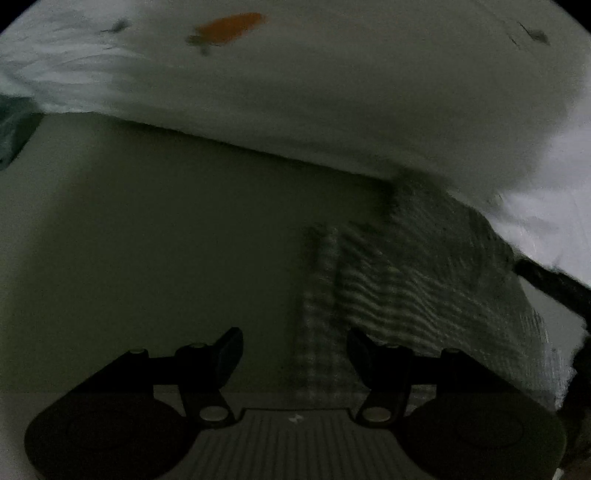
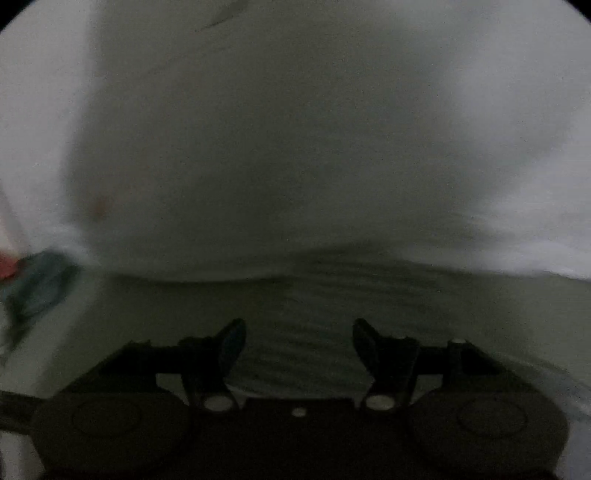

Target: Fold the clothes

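Note:
A white garment (image 1: pixel 332 96) with an orange carrot print (image 1: pixel 231 27) fills the upper part of the left wrist view, its hem lifted off the pale surface (image 1: pixel 147 240). Under it at the right lies a grey striped ribbed cloth (image 1: pixel 424 277). My left gripper (image 1: pixel 293 350) is open, low over the surface, with a strip of the striped cloth between its fingers but untouched. In the right wrist view the same white garment (image 2: pixel 295 147) hangs blurred close ahead, and the striped cloth (image 2: pixel 332 295) lies below its hem. My right gripper (image 2: pixel 299 343) is open and holds nothing.
A dark teal cloth shows at the left edge of both views (image 1: pixel 14 136) (image 2: pixel 40 284). A red patch (image 2: pixel 5 266) sits beside it. A dark bar (image 1: pixel 554 284) crosses the right edge of the left wrist view. Both scenes are dim and blurred.

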`<action>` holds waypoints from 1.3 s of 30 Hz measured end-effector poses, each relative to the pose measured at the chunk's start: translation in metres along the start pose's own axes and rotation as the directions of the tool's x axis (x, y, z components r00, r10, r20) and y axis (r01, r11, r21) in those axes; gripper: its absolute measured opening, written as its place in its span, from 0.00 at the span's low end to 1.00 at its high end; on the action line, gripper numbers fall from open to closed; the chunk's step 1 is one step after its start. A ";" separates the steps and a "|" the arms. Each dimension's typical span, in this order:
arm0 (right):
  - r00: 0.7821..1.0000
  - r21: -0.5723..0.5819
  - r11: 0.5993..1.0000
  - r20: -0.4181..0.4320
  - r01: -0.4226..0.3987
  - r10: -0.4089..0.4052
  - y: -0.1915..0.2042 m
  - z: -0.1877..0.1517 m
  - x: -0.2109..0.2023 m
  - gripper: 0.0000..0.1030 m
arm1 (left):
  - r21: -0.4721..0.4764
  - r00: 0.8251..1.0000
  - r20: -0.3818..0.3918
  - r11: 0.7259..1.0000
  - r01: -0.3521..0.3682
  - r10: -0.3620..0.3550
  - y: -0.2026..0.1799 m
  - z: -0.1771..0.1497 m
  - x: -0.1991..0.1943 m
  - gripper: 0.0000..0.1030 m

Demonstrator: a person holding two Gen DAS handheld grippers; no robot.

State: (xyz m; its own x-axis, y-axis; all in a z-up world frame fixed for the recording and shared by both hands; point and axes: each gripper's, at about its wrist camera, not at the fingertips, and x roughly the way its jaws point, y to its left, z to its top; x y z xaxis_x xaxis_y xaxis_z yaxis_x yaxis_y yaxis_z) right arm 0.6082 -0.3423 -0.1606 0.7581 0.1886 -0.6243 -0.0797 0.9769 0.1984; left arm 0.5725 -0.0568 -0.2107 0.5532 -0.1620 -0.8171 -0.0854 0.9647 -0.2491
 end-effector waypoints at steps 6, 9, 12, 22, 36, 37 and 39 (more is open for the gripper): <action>0.913 0.330 0.851 -0.143 0.408 -0.382 -0.146 -0.070 -0.061 0.64 | 0.109 0.999 -0.025 0.993 0.047 -0.045 -0.046 -0.011 0.014 0.61; 0.923 0.443 0.811 -0.134 0.382 -0.361 -0.182 -0.095 -0.073 0.65 | 0.156 0.997 -0.053 0.986 0.063 -0.055 -0.057 -0.010 0.027 0.61; 0.948 0.472 0.829 -0.050 0.300 -0.314 -0.186 -0.098 -0.073 0.63 | 0.171 0.993 -0.097 0.982 0.083 -0.067 -0.065 -0.009 0.041 0.61; 0.944 0.319 0.916 0.139 0.245 -0.301 -0.179 -0.062 -0.117 0.05 | 0.196 0.995 -0.082 0.978 0.070 -0.055 -0.079 -0.001 0.053 0.62; 0.904 0.136 0.894 -0.054 0.427 -0.424 -0.187 -0.083 -0.091 0.05 | 0.225 0.994 -0.086 0.971 0.087 -0.069 -0.087 0.006 0.070 0.80; 0.906 0.124 0.897 -0.030 0.424 -0.423 -0.183 -0.078 -0.094 0.05 | 0.197 0.994 -0.074 0.976 0.091 -0.078 -0.084 0.007 0.061 0.80; 0.915 0.104 0.912 0.035 0.396 -0.401 -0.170 -0.064 -0.111 0.05 | 0.140 0.994 -0.046 0.985 0.102 -0.096 -0.077 0.009 0.043 0.80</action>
State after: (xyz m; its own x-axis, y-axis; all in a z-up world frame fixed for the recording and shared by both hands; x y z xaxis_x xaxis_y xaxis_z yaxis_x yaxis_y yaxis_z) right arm 0.4962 -0.5229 -0.1734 0.7483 -0.2226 -0.6249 0.2947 0.9555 0.0124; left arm 0.6104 -0.1366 -0.2219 0.5201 -0.2633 -0.8125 0.0884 0.9628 -0.2554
